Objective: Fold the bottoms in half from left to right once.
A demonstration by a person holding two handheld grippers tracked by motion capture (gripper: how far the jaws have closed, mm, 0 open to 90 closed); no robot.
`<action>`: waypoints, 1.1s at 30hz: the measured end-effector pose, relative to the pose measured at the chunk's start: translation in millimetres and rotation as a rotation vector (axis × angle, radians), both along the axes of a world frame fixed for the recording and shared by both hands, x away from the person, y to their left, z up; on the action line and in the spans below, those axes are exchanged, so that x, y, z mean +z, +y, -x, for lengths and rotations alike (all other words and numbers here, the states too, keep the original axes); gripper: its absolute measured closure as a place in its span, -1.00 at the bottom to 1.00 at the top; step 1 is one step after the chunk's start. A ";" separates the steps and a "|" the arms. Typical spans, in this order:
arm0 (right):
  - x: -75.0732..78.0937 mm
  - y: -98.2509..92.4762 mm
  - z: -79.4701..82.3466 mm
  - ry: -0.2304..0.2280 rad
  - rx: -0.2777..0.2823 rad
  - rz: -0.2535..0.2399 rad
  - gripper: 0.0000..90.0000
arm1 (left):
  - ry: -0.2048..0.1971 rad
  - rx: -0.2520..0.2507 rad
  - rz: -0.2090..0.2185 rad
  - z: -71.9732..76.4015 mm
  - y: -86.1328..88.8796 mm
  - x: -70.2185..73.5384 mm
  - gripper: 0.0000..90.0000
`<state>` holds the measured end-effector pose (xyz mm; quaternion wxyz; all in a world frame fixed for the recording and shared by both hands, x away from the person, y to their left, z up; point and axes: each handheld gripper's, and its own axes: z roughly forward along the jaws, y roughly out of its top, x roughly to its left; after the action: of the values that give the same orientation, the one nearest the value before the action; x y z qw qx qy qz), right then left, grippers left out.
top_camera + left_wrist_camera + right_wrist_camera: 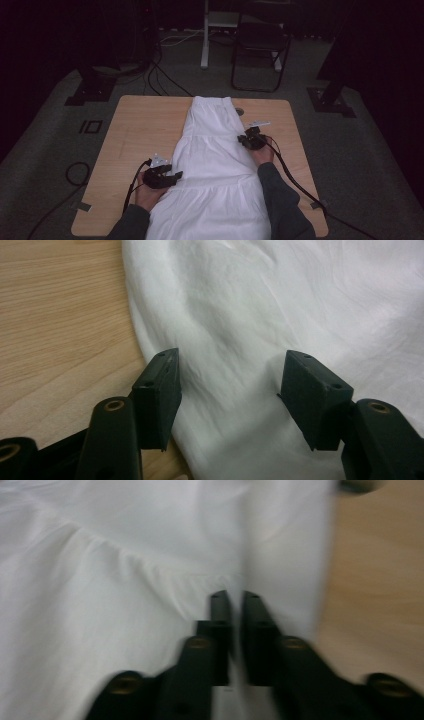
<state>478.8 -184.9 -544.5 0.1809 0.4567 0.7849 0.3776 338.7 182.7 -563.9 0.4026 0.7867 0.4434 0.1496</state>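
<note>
While the white skirt [212, 165] lies lengthwise on the tabletop [140, 125], the left gripper [227, 390] stands spread over its left edge. The right gripper [236, 605], jaws pressed together, pinches the skirt's right edge.

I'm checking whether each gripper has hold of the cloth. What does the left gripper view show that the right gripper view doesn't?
Left gripper view: the left gripper has its jaws wide apart over the edge of the white garment, the pads not pressing on it.

Right gripper view: the right gripper has its jaws nearly together, a thin strip of white between them; the picture is blurred, so a grip is uncertain.

Both: the white cloth and the wooden table beside it.
</note>
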 end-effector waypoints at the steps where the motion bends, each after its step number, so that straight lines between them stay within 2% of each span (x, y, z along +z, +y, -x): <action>1: 6.0 -3.3 2.8 -0.029 -0.033 -0.018 0.98 | -0.003 -0.003 -0.005 0.7 -0.8 -0.1 -0.08; 2: 12.7 -7.6 5.9 -0.063 -0.059 -0.045 0.98 | -0.002 -0.005 -0.009 1.3 -1.8 0.0 -0.08; 4: 21.2 -14.4 10.0 -0.112 -0.108 -0.015 0.98 | -0.008 -0.012 -0.017 2.0 -4.0 -0.2 -0.08; 5: 21.6 -17.6 10.9 -0.113 -0.132 0.000 0.98 | -0.009 -0.016 -0.021 2.4 -5.0 -0.2 -0.08; 7: 14.6 -22.3 10.5 -0.080 -0.153 0.006 0.98 | -0.008 -0.021 -0.030 3.0 -7.1 0.2 -0.09; 10: -4.7 -23.8 8.6 -0.020 -0.141 0.009 0.95 | 0.003 -0.031 -0.024 1.1 -6.1 3.4 -0.12; 13: -15.5 -23.4 7.8 0.003 -0.137 0.004 0.93 | -0.033 -0.021 -0.016 -7.0 -1.5 16.3 -0.13; 16: -15.0 -23.8 6.5 0.012 -0.137 0.002 0.91 | -0.069 -0.008 -0.006 -26.6 -1.3 33.5 -0.15; 19: -15.1 -24.4 5.7 0.015 -0.135 -0.003 0.89 | -0.073 0.005 -0.029 -54.3 -10.1 41.8 -0.17; 22: -15.9 -25.1 5.5 0.013 -0.136 -0.015 0.89 | -0.063 0.013 -0.051 -78.6 -25.3 37.0 -0.16; 25: -16.6 -24.4 5.4 0.003 -0.136 -0.015 0.89 | -0.051 0.038 -0.044 -96.1 -40.6 24.5 -0.14; 26: -16.7 -24.2 5.6 0.004 -0.138 -0.015 0.89 | -0.037 0.053 -0.059 -100.4 -44.1 19.6 -0.13; 28: -16.8 -24.2 5.9 0.002 -0.138 -0.015 0.89 | -0.004 0.073 -0.090 -105.7 -48.2 10.2 -0.05; 30: -17.3 -24.4 6.2 0.000 -0.140 -0.020 0.89 | -0.018 0.072 -0.099 -104.8 -48.8 7.0 0.12; 31: -17.7 -24.7 6.4 -0.002 -0.141 -0.022 0.89 | -0.006 0.064 -0.089 -104.2 -48.4 7.7 0.38; 33: -18.3 -24.7 7.4 -0.004 -0.146 -0.031 0.89 | -0.007 0.041 -0.095 -100.9 -48.9 8.3 0.69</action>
<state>471.4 -209.6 -562.8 0.2025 0.5146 0.7433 0.3764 439.6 133.8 -555.6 0.3634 0.7951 0.4504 0.1814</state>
